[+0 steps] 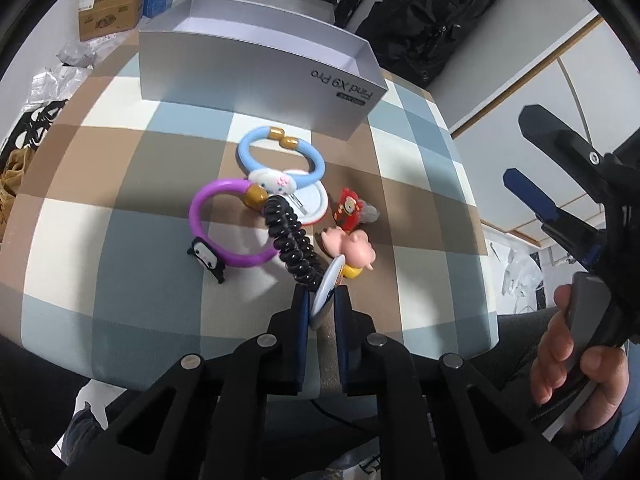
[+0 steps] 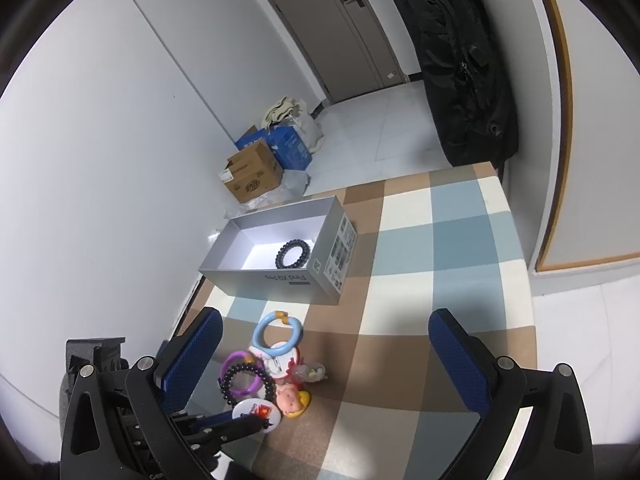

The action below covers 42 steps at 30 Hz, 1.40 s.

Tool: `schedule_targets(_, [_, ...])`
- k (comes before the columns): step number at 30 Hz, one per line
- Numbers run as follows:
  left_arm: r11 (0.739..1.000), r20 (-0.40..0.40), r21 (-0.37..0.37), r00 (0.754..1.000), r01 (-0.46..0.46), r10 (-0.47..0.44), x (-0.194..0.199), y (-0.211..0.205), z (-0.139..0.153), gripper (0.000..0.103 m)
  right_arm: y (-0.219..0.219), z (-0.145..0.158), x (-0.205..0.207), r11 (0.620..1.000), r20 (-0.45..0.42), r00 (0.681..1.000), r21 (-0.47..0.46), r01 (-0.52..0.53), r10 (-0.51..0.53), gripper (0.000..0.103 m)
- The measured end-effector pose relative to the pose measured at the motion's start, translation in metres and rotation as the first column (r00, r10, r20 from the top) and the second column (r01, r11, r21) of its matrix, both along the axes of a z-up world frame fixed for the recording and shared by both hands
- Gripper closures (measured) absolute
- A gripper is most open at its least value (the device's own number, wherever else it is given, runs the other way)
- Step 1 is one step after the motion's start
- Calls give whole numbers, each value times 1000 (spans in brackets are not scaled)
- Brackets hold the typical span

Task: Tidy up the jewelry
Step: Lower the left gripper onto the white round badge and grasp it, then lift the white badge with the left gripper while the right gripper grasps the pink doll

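My left gripper [image 1: 322, 300] is shut on a round white badge [image 1: 326, 290], held edge-on just above the checked table; the badge also shows in the right wrist view [image 2: 256, 412]. Ahead lie a black spiral hair tie [image 1: 292, 240], a purple bracelet [image 1: 228, 224], a blue bracelet [image 1: 280, 156], a pink pig figure [image 1: 348, 246] and a red charm [image 1: 348, 212]. An open grey box [image 1: 256, 80] stands behind; in the right wrist view it [image 2: 256, 276] holds a black spiral tie [image 2: 294, 254]. My right gripper [image 2: 324, 360] is open and empty, above the table.
The checked cloth table [image 2: 420, 280] ends at the left near the box. Cardboard boxes [image 2: 256, 168] sit on the floor beyond. A black bag [image 2: 460, 60] hangs at the far right. Another white badge [image 1: 312, 200] lies under the blue bracelet.
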<state>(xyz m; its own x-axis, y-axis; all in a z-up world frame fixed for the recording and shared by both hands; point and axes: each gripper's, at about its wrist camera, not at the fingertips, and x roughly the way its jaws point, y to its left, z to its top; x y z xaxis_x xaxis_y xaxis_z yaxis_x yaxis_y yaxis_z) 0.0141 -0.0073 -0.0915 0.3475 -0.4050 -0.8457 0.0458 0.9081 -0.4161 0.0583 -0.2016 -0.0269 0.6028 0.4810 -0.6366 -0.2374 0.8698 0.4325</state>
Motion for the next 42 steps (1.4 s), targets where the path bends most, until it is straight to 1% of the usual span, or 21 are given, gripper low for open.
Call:
schedule_targets(3, [1000, -20, -24, 1000, 2, -3, 1, 3, -1, 96, 1, 0, 0, 1000, -1, 1000, -5, -1, 1, 0])
schedule_targets(5, [998, -46, -68, 999, 5, -8, 2, 5, -3, 96, 1, 0, 0, 1000, -2, 1000, -8, -3, 3, 0])
schedule_targets(8, [996, -65, -92, 998, 10, -16, 4, 6, -3, 96, 2, -1, -2, 1000, -3, 1000, -14, -6, 6, 0])
schedule_targets(10, [994, -75, -108, 997, 17, -25, 5, 6, -2, 99, 3, -1, -2, 1000, -4, 1000, -20, -9, 9, 0])
schedule_targets(14, [992, -71, -117, 996, 45, -53, 4, 2, 2, 102, 3, -3, -2, 1000, -8, 1000, -28, -10, 9, 0])
schedule_targets(17, [992, -51, -110, 996, 63, -68, 3, -2, 6, 103, 4, -4, -3, 999, -15, 1000, -34, -16, 16, 0])
schedule_targets(19, [993, -55, -102, 997, 55, -61, 4, -2, 4, 103, 5, -6, -4, 999, -24, 999, -35, -24, 23, 0])
schedule_targets(21, [991, -53, -123, 997, 52, -59, 5, -3, 2, 103, 7, -8, -5, 999, -36, 999, -35, -32, 31, 0])
schedule_targets(30, [994, -11, -70, 997, 78, -79, 9, -17, 5, 103, 5, -11, -9, 999, -56, 998, -36, -27, 25, 0])
schedule_targets(35, [994, 55, -59, 995, 92, -89, 3, -15, 20, 103, 2, -15, -11, 1000, -88, 996, -18, -25, 23, 0])
schedule_targets(39, [996, 95, -56, 993, 74, -68, 1, -5, 31, 103, 5, -21, -13, 999, -118, 992, -21, -41, 38, 0])
schedule_targets(42, [997, 129, -65, 991, 44, -35, 1, 6, 40, 103, 13, -27, -16, 996, -143, 987, -41, -76, 69, 0])
